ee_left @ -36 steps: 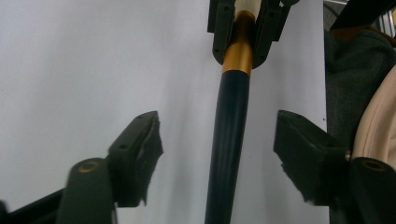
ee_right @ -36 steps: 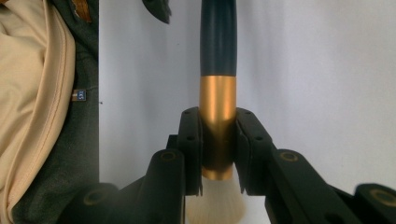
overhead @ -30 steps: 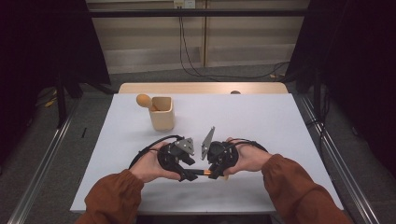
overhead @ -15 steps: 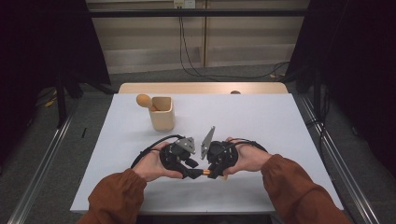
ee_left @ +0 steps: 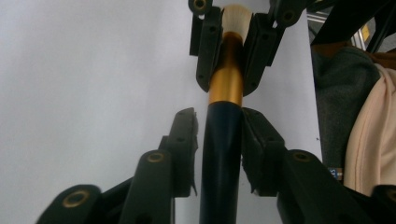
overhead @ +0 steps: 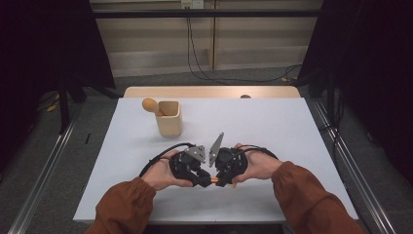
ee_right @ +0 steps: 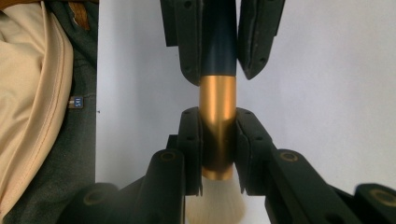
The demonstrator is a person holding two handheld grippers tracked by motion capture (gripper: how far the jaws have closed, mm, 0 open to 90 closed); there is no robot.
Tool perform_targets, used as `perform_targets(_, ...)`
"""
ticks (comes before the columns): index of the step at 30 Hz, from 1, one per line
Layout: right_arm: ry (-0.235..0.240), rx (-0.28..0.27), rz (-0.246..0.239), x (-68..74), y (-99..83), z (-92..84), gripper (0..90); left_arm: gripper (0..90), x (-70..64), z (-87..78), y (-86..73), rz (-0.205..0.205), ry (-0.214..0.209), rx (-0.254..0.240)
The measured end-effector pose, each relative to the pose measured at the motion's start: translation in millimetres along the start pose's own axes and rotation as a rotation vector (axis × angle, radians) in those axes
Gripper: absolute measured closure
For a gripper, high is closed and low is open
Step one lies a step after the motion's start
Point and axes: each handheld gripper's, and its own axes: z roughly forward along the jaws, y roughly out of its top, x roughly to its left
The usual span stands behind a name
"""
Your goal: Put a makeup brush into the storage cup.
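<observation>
A brush with a dark blue handle (ee_left: 220, 158), gold ferrule (ee_right: 218, 116) and white bristles (ee_right: 215, 207) is held level between both grippers, just above the white table (overhead: 272, 126) near its front edge. My right gripper (ee_right: 217, 122) is shut on the gold ferrule, just ahead of the bristles. My left gripper (ee_left: 218, 122) faces it, and its jaws have just been closing on the dark handle, which lies between its pads (ee_left: 187, 135). In the high view the left gripper (overhead: 202, 178) and right gripper (overhead: 221, 179) meet tip to tip over the brush (overhead: 213, 181).
A wooden cup (overhead: 169, 118) with a round-headed wooden utensil (overhead: 150, 104) leaning in it stands at the back left of the table. The person's clothing (ee_right: 42, 93) hangs just past the table's near edge.
The left gripper has edged slightly toward the right one. Both hands otherwise stay together at the front of the table.
</observation>
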Motion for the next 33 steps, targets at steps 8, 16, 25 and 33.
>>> perform_targets(8,-0.002,-0.006,0.0,0.4,-1.1,1.0,74.2,73.6,-0.7,2.3,-1.3,0.029,-0.008,0.006)
perform_targets(16,0.009,-0.006,-0.017,0.7,-2.3,1.2,74.0,74.5,-2.6,3.4,-2.4,0.029,-0.033,0.008)
perform_targets(25,0.002,-0.012,-0.018,2.2,-2.5,2.7,52.9,74.7,-1.3,2.3,-4.6,0.01,-0.01,-0.002)
perform_targets(33,-0.023,-0.062,0.043,-0.3,-8.8,-2.3,31.5,74.6,-0.2,-3.5,-11.8,-0.034,-0.003,-0.019)
